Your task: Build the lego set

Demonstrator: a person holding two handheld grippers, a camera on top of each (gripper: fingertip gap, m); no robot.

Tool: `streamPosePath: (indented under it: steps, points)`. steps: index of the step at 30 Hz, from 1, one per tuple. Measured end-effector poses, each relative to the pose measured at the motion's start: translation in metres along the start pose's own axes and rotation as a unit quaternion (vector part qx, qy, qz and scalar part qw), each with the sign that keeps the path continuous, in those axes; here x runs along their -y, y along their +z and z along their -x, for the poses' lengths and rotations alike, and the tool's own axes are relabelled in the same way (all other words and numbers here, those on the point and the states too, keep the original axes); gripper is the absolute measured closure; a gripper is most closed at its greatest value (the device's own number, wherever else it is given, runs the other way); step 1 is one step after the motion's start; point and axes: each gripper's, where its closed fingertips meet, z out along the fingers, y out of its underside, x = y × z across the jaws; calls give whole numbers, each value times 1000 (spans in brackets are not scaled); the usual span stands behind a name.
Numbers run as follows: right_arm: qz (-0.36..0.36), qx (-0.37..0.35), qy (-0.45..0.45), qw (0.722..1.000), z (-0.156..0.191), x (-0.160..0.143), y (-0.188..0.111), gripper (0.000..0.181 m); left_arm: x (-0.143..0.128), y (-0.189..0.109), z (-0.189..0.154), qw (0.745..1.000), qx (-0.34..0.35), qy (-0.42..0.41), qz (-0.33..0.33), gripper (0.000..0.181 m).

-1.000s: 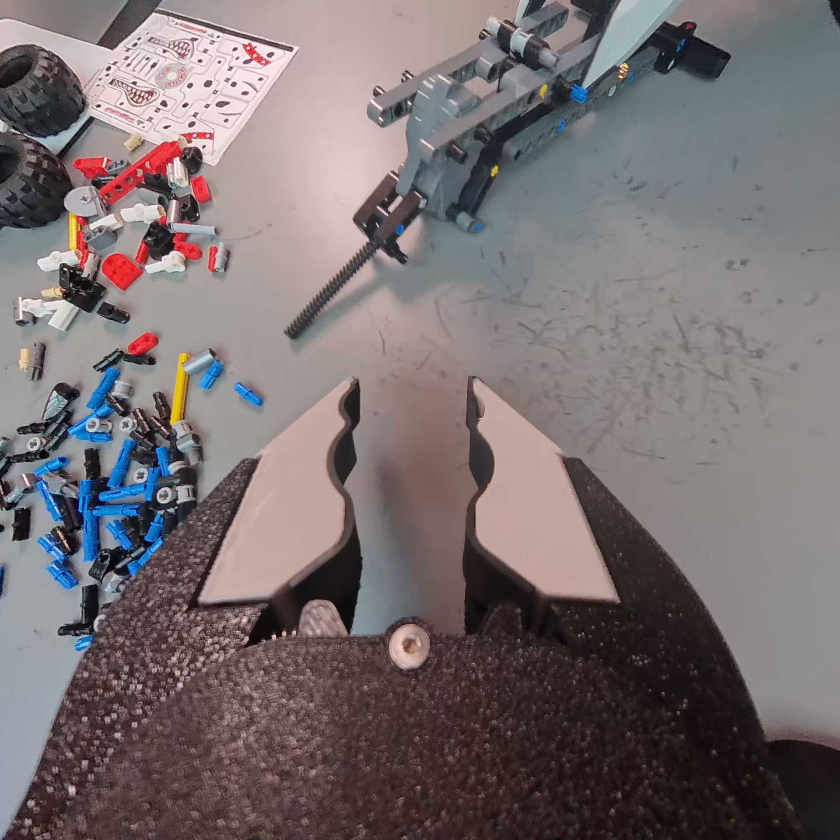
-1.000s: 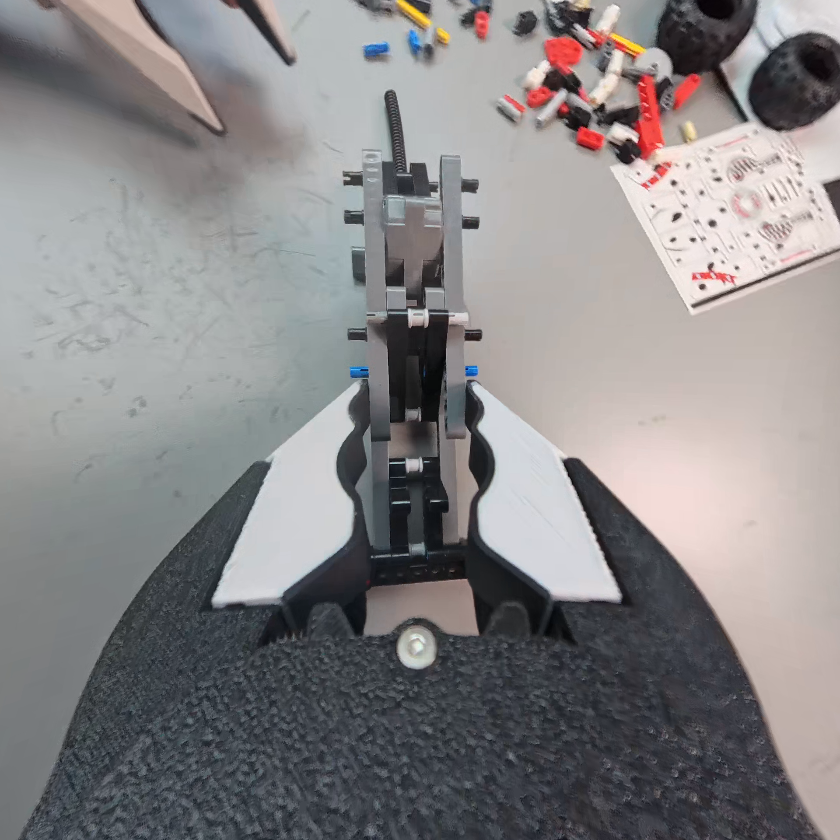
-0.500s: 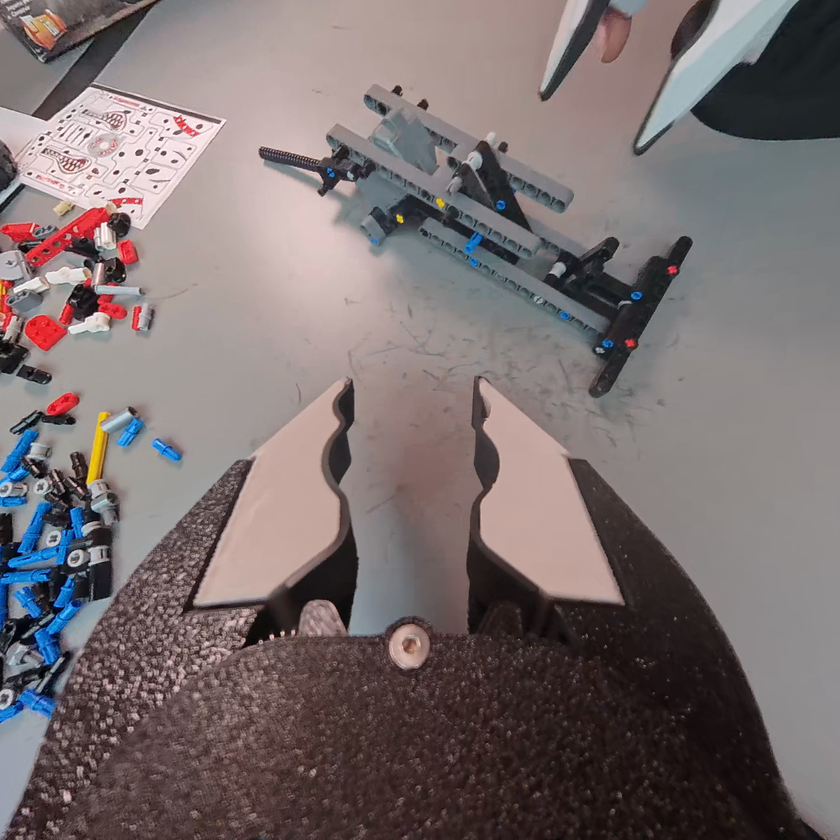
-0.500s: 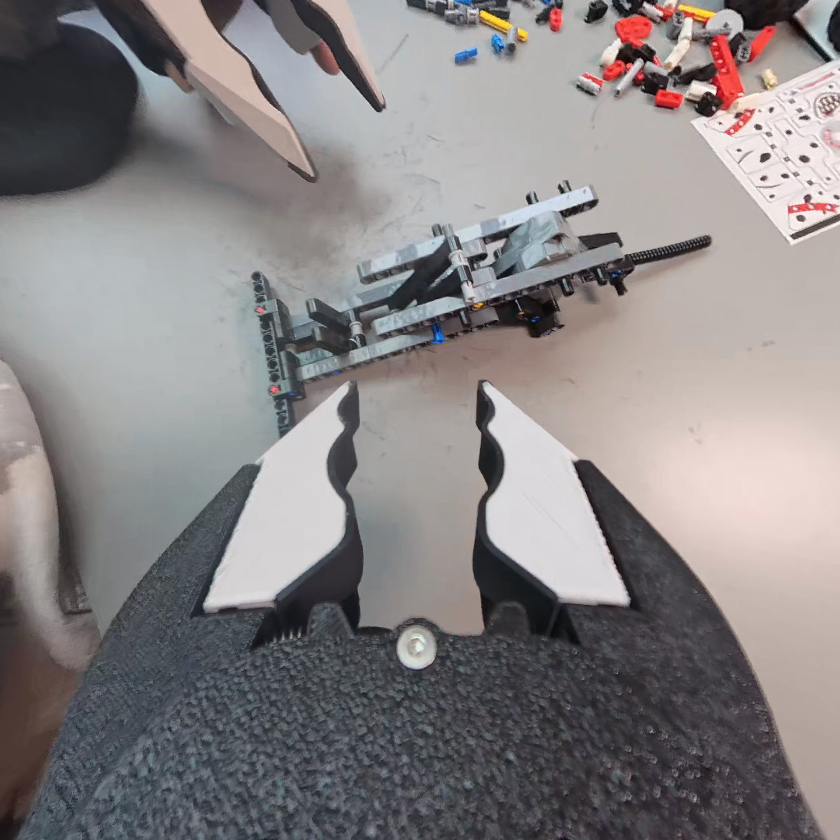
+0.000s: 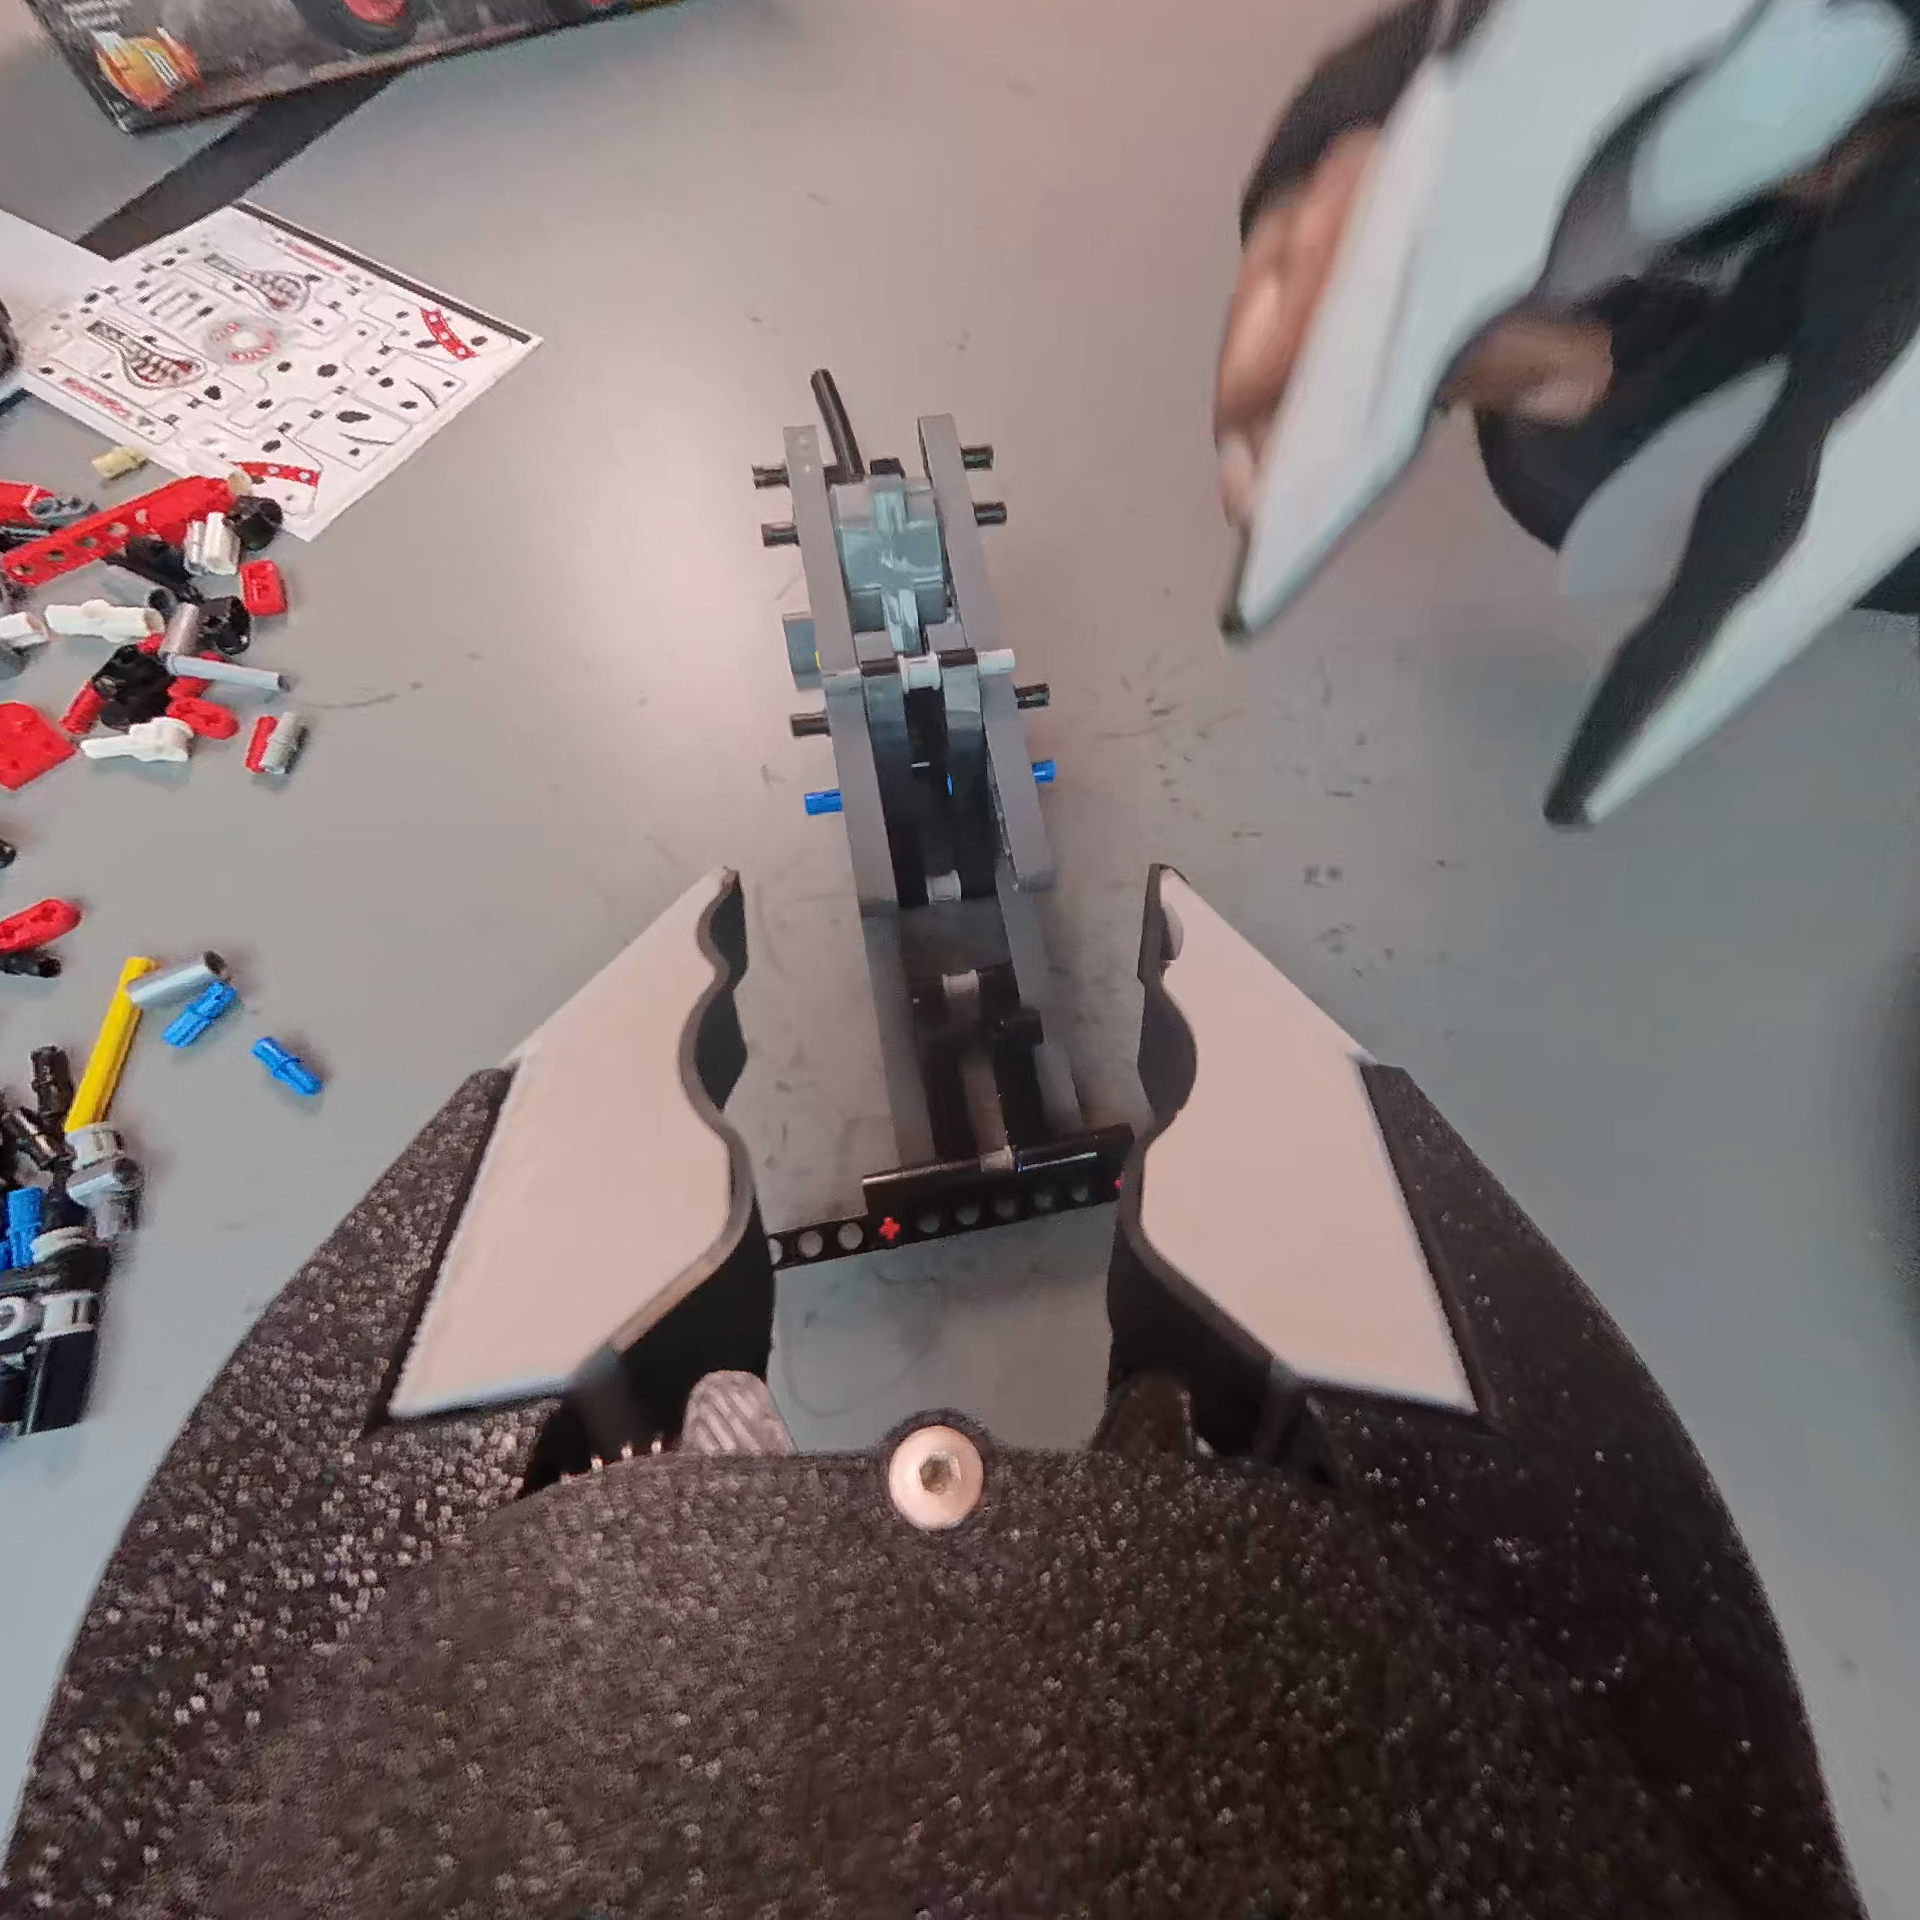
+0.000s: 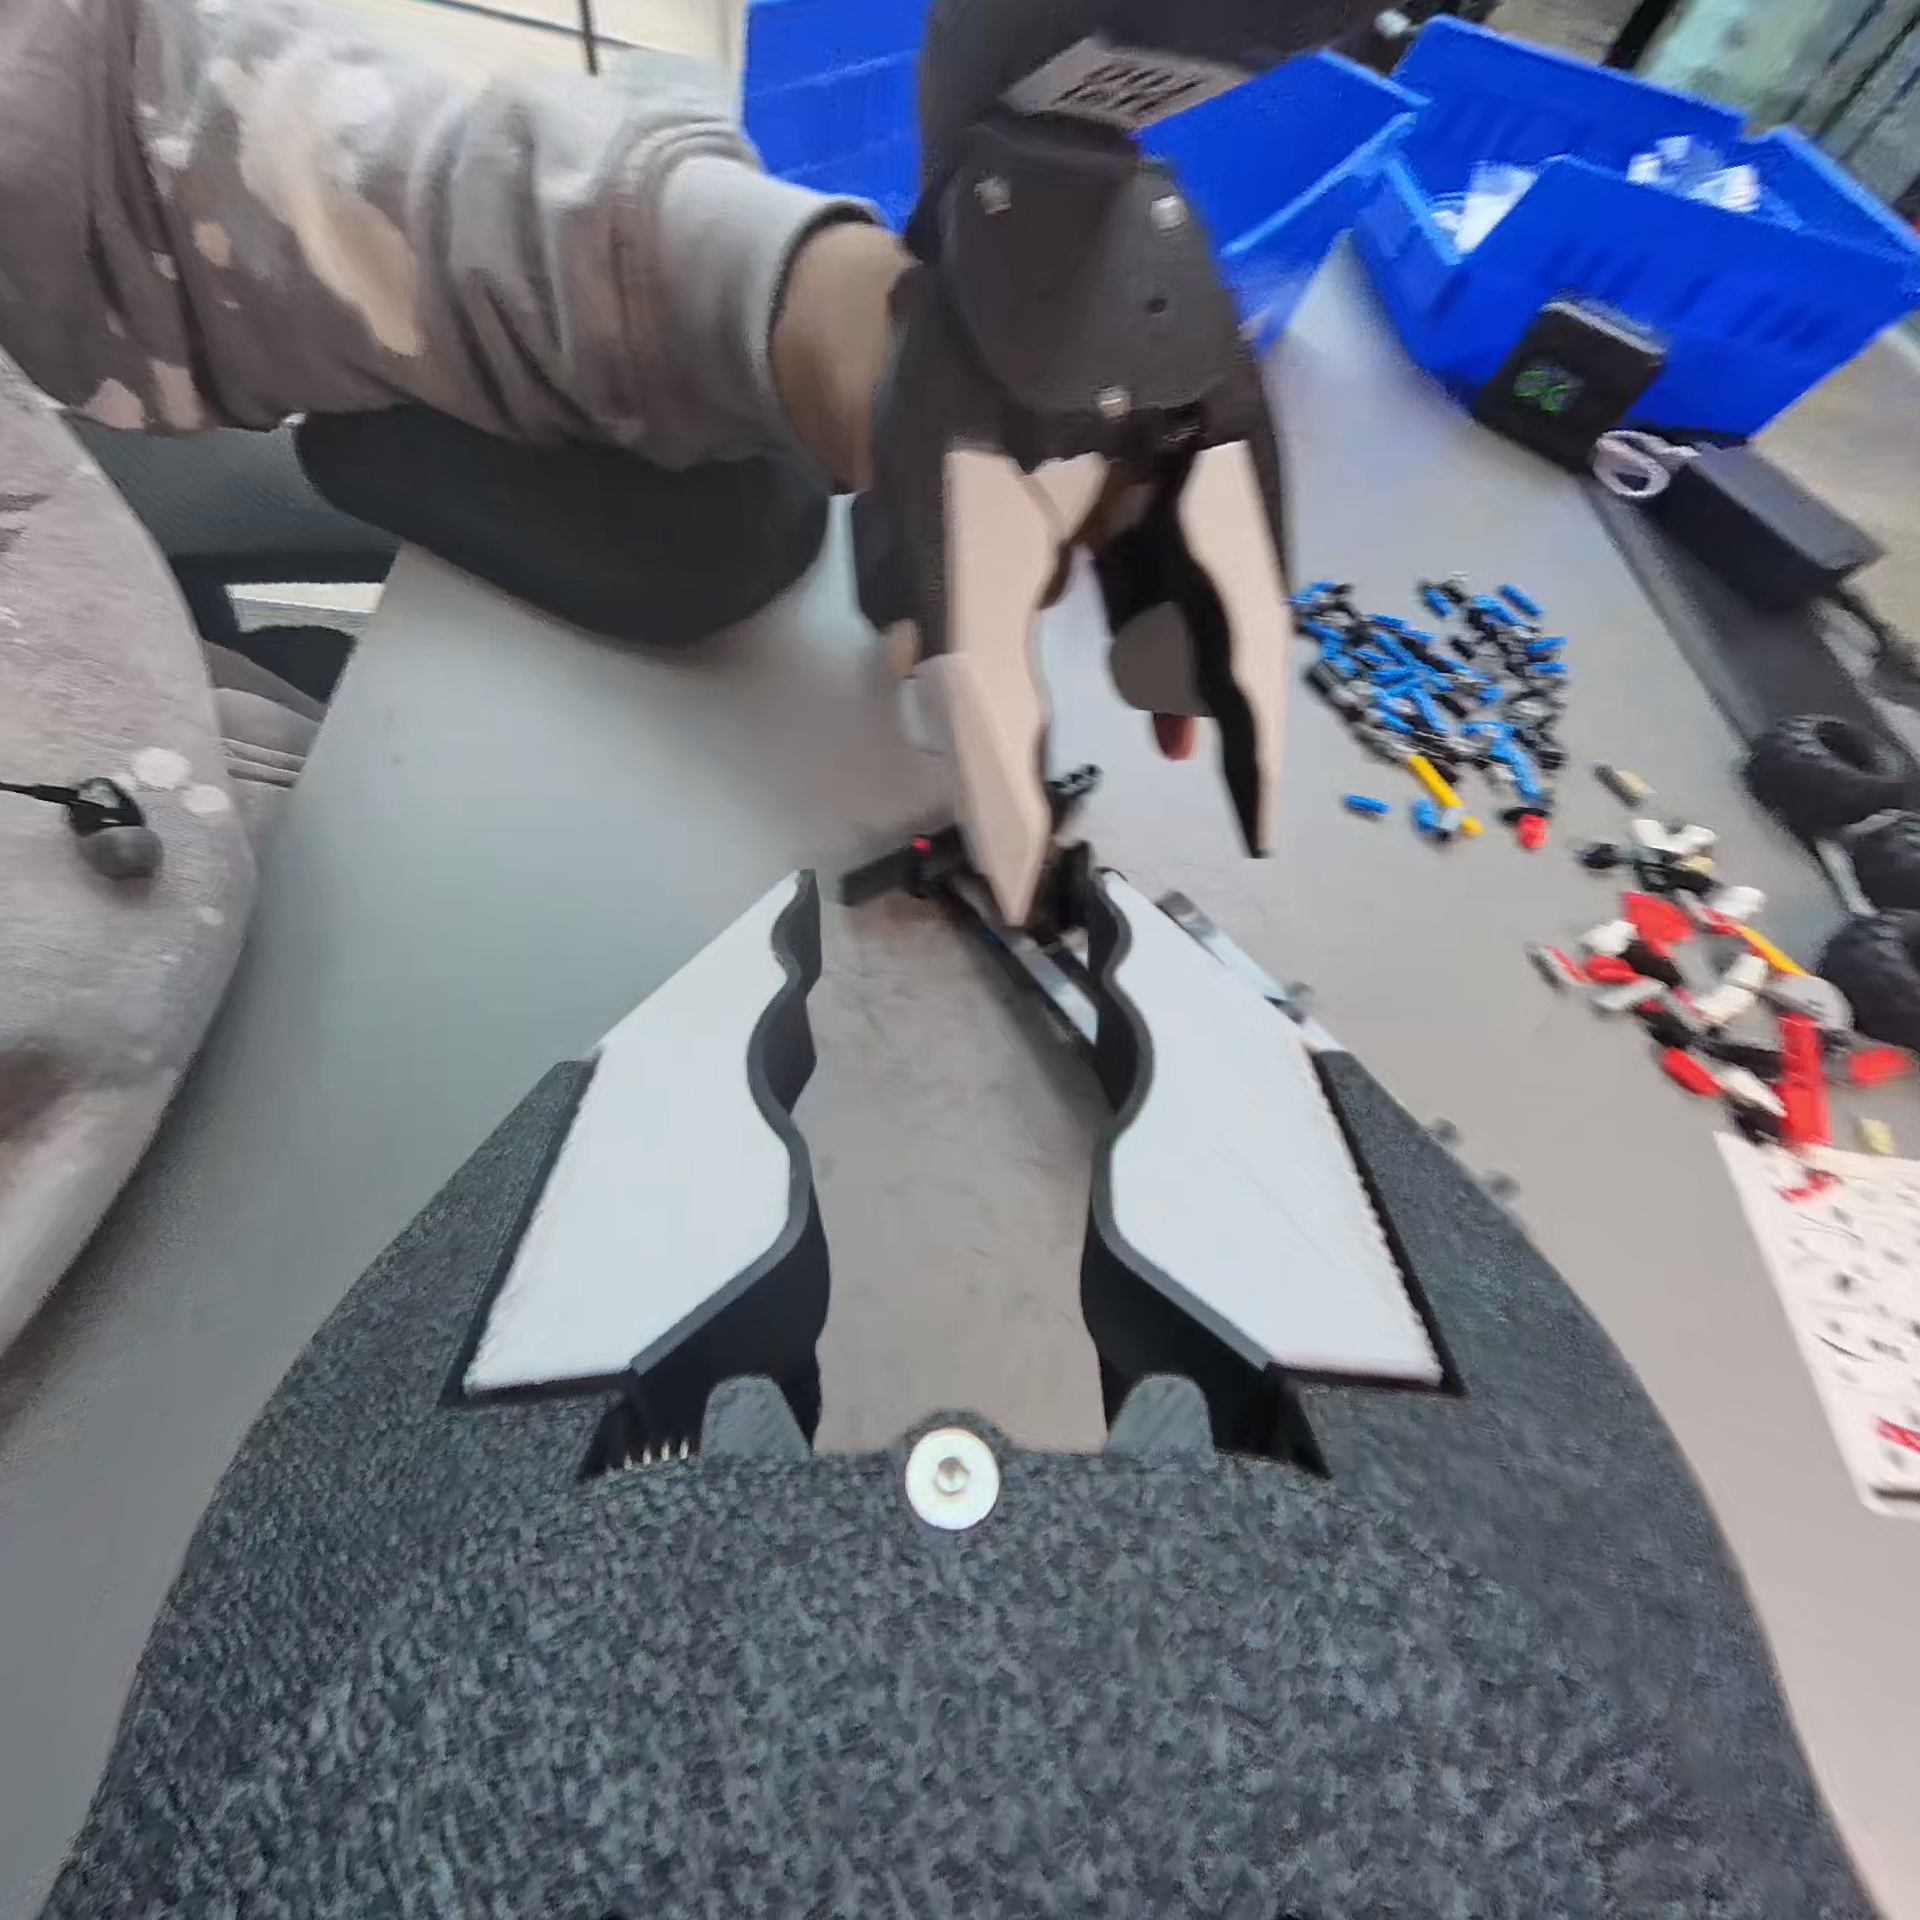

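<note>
the left gripper (image 5: pixel 940 894) is spread wide and straddles the near end of the lego chassis (image 5: pixel 914 727), a long grey and black frame lying flat in the middle of the tabletop (image 5: pixel 1455 1091). its black cross beam (image 5: pixel 997 1179) sits between the two fingers, seemingly touching the right one and close to the left, and nothing is clamped yet. the right gripper (image 6: pixel 951 883) also stands open and empty, hanging above the tabletop just beside the frame, its picture smeared with motion.

the step in hand looks like taking hold of the frame from its near end. to do it well i'd close squarely on the two long grey side beams rather than on the cross beam alone, low enough that the frame doesn't pivot, and keep clear of the black and blue pins sticking out of the sides. a skewed pinch could twist the frame or pop a joint.

loose parts lie in heaps toward the left edge, as the left view shows it: red and white pieces (image 5: pixel 135 644) and blue pins (image 5: pixel 197 1013), with a sticker sheet (image 5: pixel 260 353) beyond them. blue bins (image 6: pixel 1621 229) stand at the far edge in the right view; what they hold is too blurred to tell.
</note>
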Motion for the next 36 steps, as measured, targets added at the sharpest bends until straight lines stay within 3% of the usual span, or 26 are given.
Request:
streamPosePath:
  steps: [3,7,12,17,21,23,30,32,34,36]
  points:
    - [39,-83,11,996,-64,-25,-36,122,-14,21,-3,998,20,29,52,102]
    - [86,-124,45,987,-106,-77,-55,112,-18,36,1,994,11,81,79,131]
    - [108,-99,67,987,-97,-112,-54,114,-34,13,-6,978,-122,149,84,133]
    - [91,-42,78,992,-77,-104,-43,121,-49,-6,-3,964,-199,151,88,135]
    - [141,-40,66,987,-78,-121,-32,133,-40,-8,21,974,-138,157,85,130]
    - [149,-44,73,985,-81,-124,-31,136,-32,-13,26,979,-116,153,64,130]
    - [180,-60,81,979,-80,-138,-37,170,-6,-33,34,992,-47,116,-33,134]
    - [177,-62,80,979,-79,-137,-41,171,9,-39,39,992,-23,94,-75,133]
    - [166,-55,90,981,-78,-133,-45,154,23,-44,48,991,12,78,-110,129]
    - [125,-70,95,985,-87,-115,-54,149,34,-47,60,988,52,62,-134,126]
